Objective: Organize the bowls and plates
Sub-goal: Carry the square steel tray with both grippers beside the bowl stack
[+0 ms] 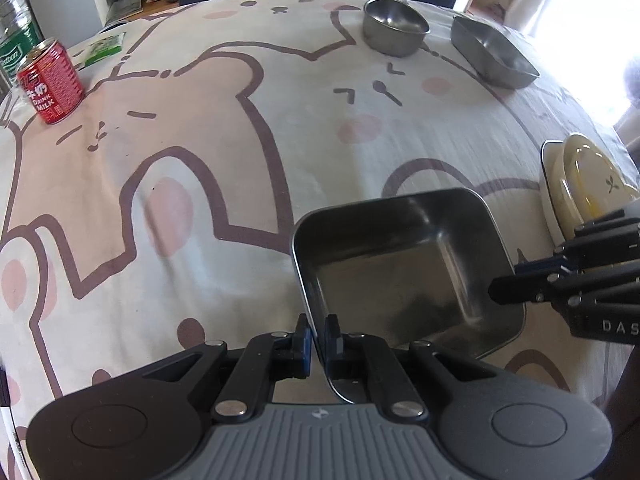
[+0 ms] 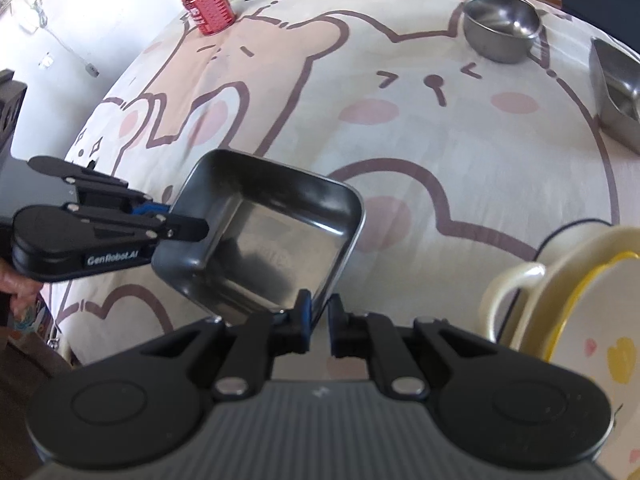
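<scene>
A square steel tray (image 1: 404, 264) is held a little above the cartoon tablecloth. My left gripper (image 1: 319, 330) is shut on its near-left rim. My right gripper (image 2: 320, 312) pinches the tray's (image 2: 272, 240) opposite rim; in the left wrist view it reaches in from the right (image 1: 504, 292). In the right wrist view the left gripper (image 2: 192, 230) grips the tray's left wall. A round steel bowl (image 1: 394, 26) and a second square steel tray (image 1: 492, 54) stand at the far side. Cream plates and a bowl (image 1: 580, 184) are stacked at the right.
A red milk can (image 1: 50, 82) stands at the far left beside a green packet (image 1: 102, 48) and a green bottle (image 1: 16, 36). The cream stack has a handle (image 2: 508, 300) close to my right gripper. The cloth (image 1: 240, 160) covers the whole table.
</scene>
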{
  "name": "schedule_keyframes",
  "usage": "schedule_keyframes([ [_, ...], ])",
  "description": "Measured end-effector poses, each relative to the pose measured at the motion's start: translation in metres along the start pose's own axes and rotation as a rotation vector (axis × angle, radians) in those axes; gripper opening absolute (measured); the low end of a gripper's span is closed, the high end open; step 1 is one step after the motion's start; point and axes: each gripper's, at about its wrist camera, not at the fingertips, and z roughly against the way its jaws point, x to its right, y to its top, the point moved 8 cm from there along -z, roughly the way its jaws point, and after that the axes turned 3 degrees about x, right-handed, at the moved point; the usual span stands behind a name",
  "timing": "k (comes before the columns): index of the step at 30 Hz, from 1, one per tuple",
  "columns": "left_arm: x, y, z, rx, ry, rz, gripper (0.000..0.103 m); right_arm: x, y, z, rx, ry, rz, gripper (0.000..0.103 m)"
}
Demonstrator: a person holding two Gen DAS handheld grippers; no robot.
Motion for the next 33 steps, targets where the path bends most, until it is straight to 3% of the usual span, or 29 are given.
schedule_keyframes([
  [16,-0.011,0.006,0.016,0.049,-0.014,0.057,0.011,0.010,0.007,0.007,0.038,0.027,-0.114,0.013],
  [33,-0.013,0.012,0.016,0.072,0.013,0.062,0.010,0.004,0.008,0.004,0.051,0.002,-0.084,0.014],
])
